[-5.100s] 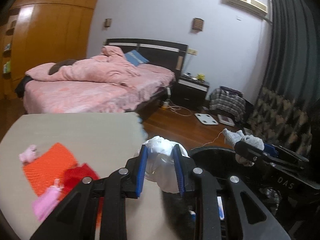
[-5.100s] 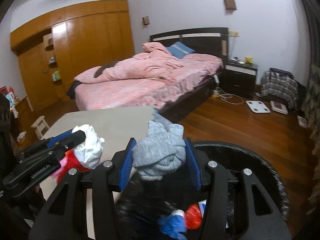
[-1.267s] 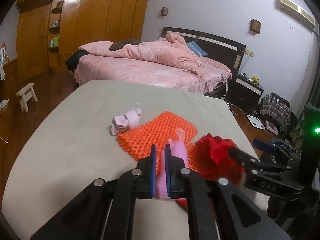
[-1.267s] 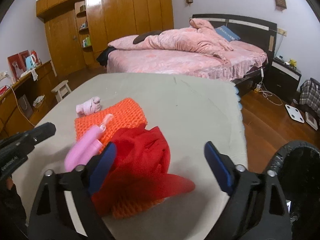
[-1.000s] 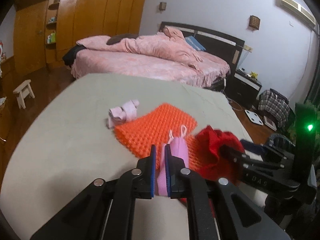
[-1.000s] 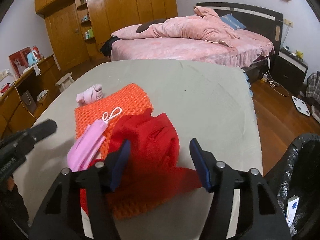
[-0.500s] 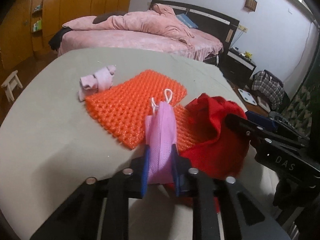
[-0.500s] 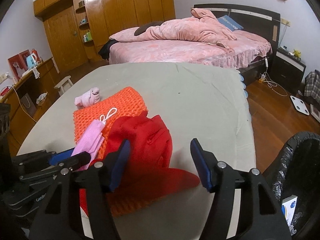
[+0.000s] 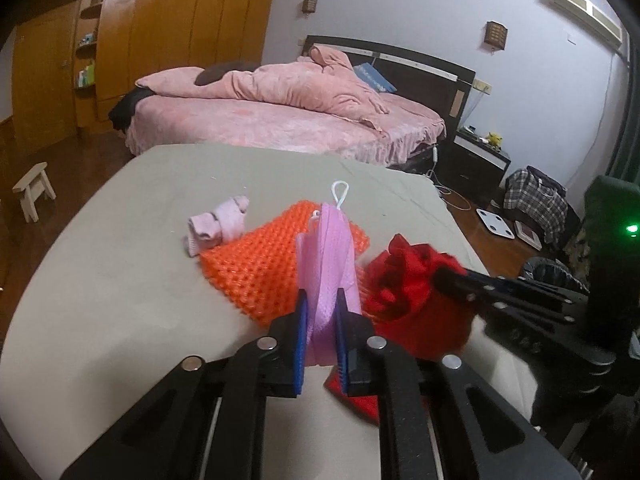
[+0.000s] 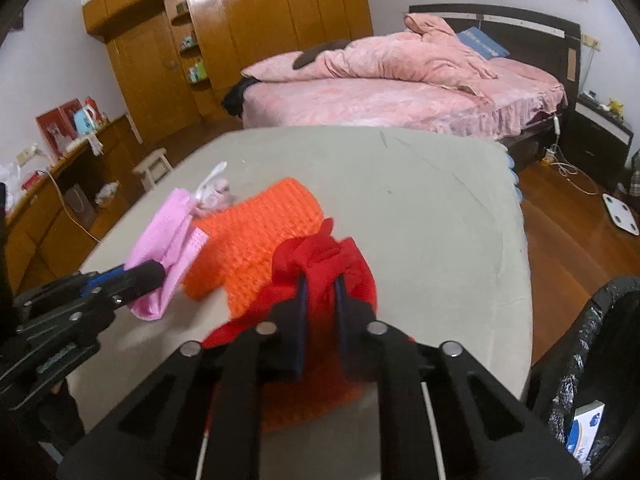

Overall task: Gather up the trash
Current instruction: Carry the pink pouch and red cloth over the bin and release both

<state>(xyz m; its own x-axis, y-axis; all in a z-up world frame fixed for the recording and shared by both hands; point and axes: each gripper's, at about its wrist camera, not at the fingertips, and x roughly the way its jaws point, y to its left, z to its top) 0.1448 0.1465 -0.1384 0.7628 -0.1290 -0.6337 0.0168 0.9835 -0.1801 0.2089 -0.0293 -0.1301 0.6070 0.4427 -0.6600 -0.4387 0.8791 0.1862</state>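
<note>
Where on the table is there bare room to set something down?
The far half of the table, toward the bed, is bare, and so is the strip along its right edge beside the bin. The near left is crowded: orange mat, red cloth, pink mask, rolled pink sock.

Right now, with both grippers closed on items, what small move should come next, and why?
Probably lift both and swing toward the black-lined bin: the left gripper pinches the pink mask, the right gripper is clamped on the red cloth, and the bin sits off the table's right edge.
</note>
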